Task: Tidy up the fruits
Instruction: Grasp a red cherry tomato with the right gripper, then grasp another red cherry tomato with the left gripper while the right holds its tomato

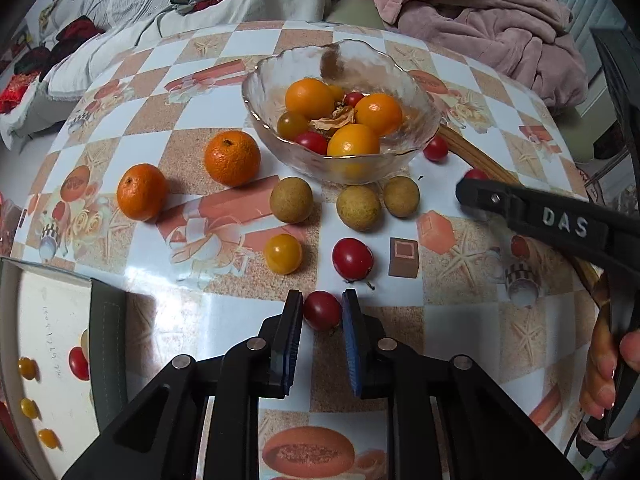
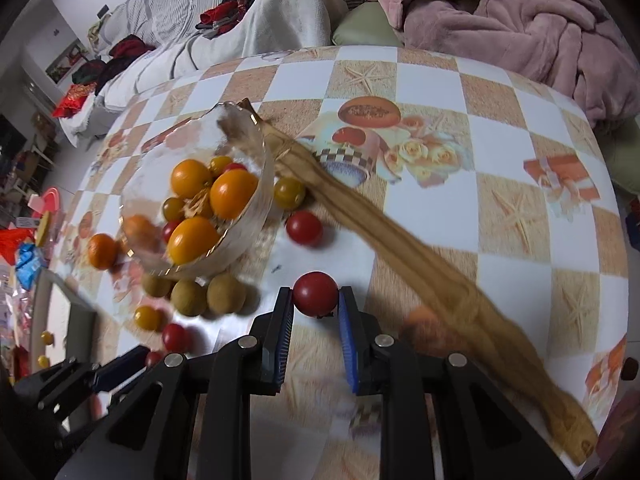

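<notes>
Two red cherry tomatoes are being gripped at once, one per tool. The left gripper (image 1: 322, 312) is being held clamped on a red tomato (image 1: 321, 310) at the near edge of the table (image 1: 224, 40), pads touching both sides of the fruit. The right gripper (image 2: 314, 300) is likewise being squeezed shut on its own tomato (image 2: 315, 294), just right of the three brown longans (image 2: 208, 294) & near of the glass bowl (image 2: 240, 240). That bowl is already holding orange and red fruit; loose pieces are still lying around it — two mandarins (image 1: 184, 174) at far left, a yellow tomato (image 1: 283, 253) and another red one (image 1: 352, 258) between the left tool and the bowl. A white tray (image 1: 52, 320) at near left is carrying a few small tomatoes, so it is prob. the sorting target, tho that is being judged, not seen. To do this step well, both fruits are being best lifted straight up before any sideways travel, so the neighbours are not being knocked rolling. Pressure is being kept light, since the skins are thin & could split. The pads are sitting near the tips, so a slip-out is possible if the wrists are being rolled fast. The wooden strip (image 2: 400, 240) running beside the right tool is being best avoided, and the two tools are being kept well apart while crossing — a clash looks likely otherwise.
</notes>
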